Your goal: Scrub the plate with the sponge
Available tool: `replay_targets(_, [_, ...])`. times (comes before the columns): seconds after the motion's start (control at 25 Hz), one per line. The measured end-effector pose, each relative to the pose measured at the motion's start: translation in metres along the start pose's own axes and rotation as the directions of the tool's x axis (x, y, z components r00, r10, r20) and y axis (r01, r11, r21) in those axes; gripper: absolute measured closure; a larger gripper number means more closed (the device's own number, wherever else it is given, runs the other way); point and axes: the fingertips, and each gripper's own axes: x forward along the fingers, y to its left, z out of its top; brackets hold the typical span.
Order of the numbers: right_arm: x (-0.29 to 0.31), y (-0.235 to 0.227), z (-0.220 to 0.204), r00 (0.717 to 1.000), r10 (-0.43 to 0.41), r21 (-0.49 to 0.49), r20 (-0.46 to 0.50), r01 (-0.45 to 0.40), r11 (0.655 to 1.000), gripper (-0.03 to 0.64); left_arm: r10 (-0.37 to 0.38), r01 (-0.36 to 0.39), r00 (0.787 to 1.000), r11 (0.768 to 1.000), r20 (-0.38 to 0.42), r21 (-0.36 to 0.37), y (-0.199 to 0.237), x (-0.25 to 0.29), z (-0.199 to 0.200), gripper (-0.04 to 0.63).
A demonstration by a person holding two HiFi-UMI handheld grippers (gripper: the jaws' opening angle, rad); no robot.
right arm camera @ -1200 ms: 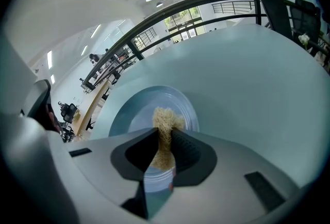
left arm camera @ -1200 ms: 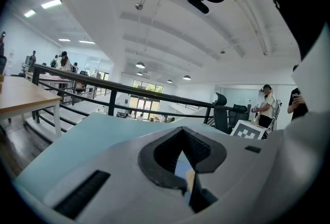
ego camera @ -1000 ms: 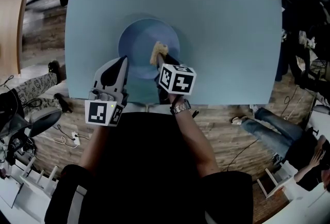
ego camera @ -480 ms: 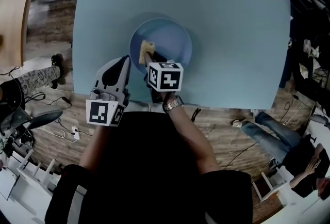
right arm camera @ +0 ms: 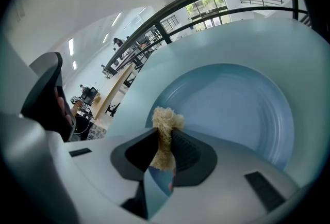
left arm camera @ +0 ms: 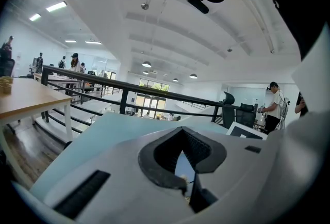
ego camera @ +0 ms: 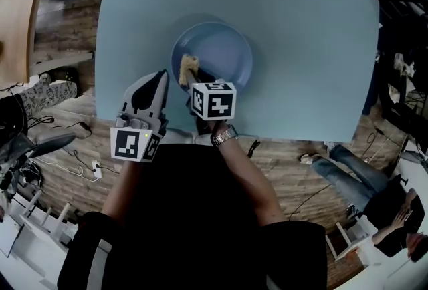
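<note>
A round blue plate (ego camera: 224, 48) lies on the light blue table (ego camera: 301, 15). My right gripper (ego camera: 190, 75) is shut on a tan, fibrous sponge (ego camera: 188, 68), which rests on the plate's near left part. In the right gripper view the sponge (right arm camera: 165, 130) sticks up between the dark pads (right arm camera: 188, 153), with the plate (right arm camera: 232, 104) spread out beyond it. My left gripper (ego camera: 159, 78) hovers near the table's front edge, just left of the plate, its jaws together with nothing held. In the left gripper view the left gripper (left arm camera: 184, 169) shows only a thin slit.
The table's front edge (ego camera: 267, 135) runs just under both grippers, with wooden floor (ego camera: 301, 175) below it. A wooden desk (ego camera: 17, 8) stands at the far left. A seated person's legs (ego camera: 348, 162) are at the right, off the table.
My right gripper has carried the sponge from the plate's middle right to its near left part. The left gripper has kept its place beside the plate.
</note>
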Motion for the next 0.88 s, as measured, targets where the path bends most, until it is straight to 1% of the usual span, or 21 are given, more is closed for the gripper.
replay_targets(0.2, [-0.007,-0.005,-0.009,1.000,-0.004,-0.002,-0.008,0.004,1.000,0.543,0.005,-0.005,1.000,1.000,0.008,-0.017,-0.006,0.003,0.002,0.594])
replay_targets(0.4, [-0.019,-0.013,-0.019,1.000,-0.004,-0.008,-0.008,0.004,1.000,0.543,-0.006,0.006,1.000,1.000,0.019,-0.011,-0.022,0.003,-0.001,0.594])
replay_targets(0.52, [-0.027,-0.022,-0.021,1.000,-0.007,-0.008,-0.005,0.007,1.000,0.543,-0.008,0.008,1.000,1.000,0.013,-0.021,-0.034,0.004,-0.002,0.594])
replay_targets(0.64, [-0.036,-0.031,-0.024,1.000,-0.013,-0.007,0.001,0.013,1.000,0.543,-0.015,0.016,0.999,0.999,0.034,-0.029,-0.046,0.004,-0.002,0.594])
replay_targets(0.72, [-0.042,-0.038,-0.026,1.000,-0.019,-0.008,0.004,0.019,1.000,0.543,-0.011,0.012,0.999,0.999,0.033,-0.034,-0.052,0.004,-0.005,0.594])
replay_targets(0.88, [-0.052,-0.055,-0.026,0.999,-0.035,0.001,0.013,0.035,0.999,0.543,-0.027,0.028,0.999,0.999,0.041,-0.020,-0.067,0.011,-0.001,0.594])
